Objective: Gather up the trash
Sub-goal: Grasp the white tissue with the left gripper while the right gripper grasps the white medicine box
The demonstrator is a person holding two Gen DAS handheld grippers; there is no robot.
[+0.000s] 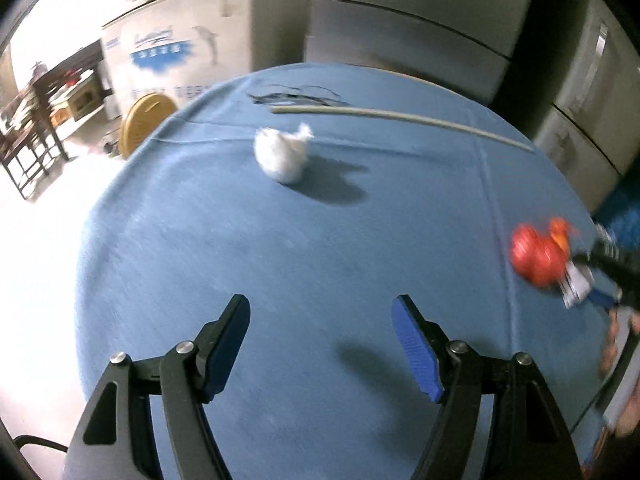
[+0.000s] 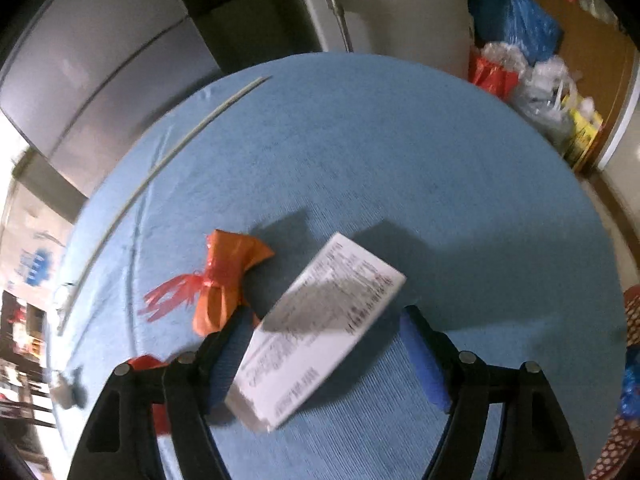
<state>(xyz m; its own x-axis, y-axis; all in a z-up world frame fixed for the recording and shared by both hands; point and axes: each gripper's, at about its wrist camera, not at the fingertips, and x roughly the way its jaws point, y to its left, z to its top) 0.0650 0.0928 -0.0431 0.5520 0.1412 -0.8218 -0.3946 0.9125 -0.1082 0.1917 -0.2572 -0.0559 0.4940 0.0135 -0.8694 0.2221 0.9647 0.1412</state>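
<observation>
white box (image 2: 320, 320) lies between right gripper (image 2: 320, 344) fingers, unpressed; left gripper (image 1: 320, 340) fingers spread, empty.

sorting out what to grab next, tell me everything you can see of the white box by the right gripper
The white box is a flat, rectangular carton, seemingly cardboard, its broad face covered in small dark print too blurred to read. It looks closed. It lies at a slant on the blue tablecloth, between the open fingers of the right gripper; the left finger seems to touch it, the right stands apart. An orange knotted bag lies just beside it.
</observation>
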